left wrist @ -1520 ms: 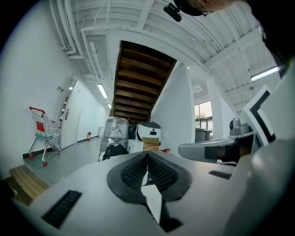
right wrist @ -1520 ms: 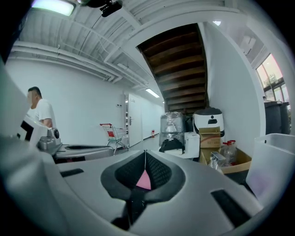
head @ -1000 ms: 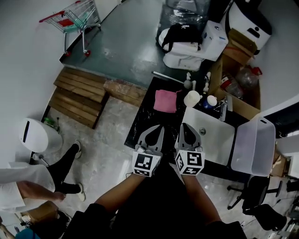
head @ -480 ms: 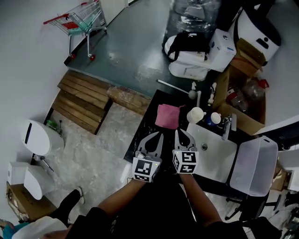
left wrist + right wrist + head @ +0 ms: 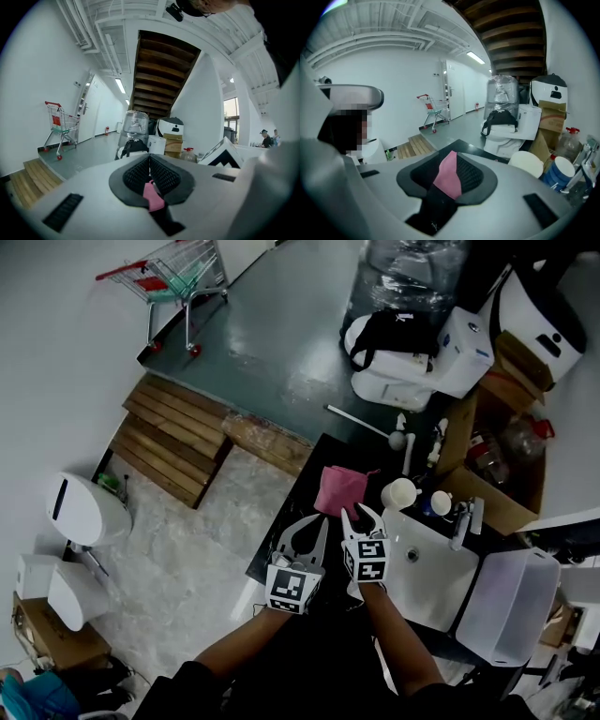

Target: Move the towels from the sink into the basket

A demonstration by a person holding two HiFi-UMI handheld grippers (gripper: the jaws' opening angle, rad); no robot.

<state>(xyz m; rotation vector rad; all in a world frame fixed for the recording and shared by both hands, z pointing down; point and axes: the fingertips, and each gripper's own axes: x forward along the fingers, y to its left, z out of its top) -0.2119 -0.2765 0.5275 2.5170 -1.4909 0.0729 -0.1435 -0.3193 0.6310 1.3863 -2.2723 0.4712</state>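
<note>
Pink towel (image 5: 339, 490) sat framed by our right gripper (image 5: 362, 512), whose jaws had just parted, pinching nothing; we held our left gripper (image 5: 324, 520) pressed together. Towel lay on the counter (image 5: 295, 498) beside the sink (image 5: 441, 577); a pickup looked imminent.

A grey-green floor (image 5: 272, 324) runs between white walls (image 5: 56, 352), with a shopping cart (image 5: 178, 273) at its edge. Wooden steps (image 5: 173, 437) lead down to pale marbled flooring (image 5: 187, 568). Overhead are a wooden stair underside (image 5: 159, 70) and a strip light (image 5: 120, 86).
</note>
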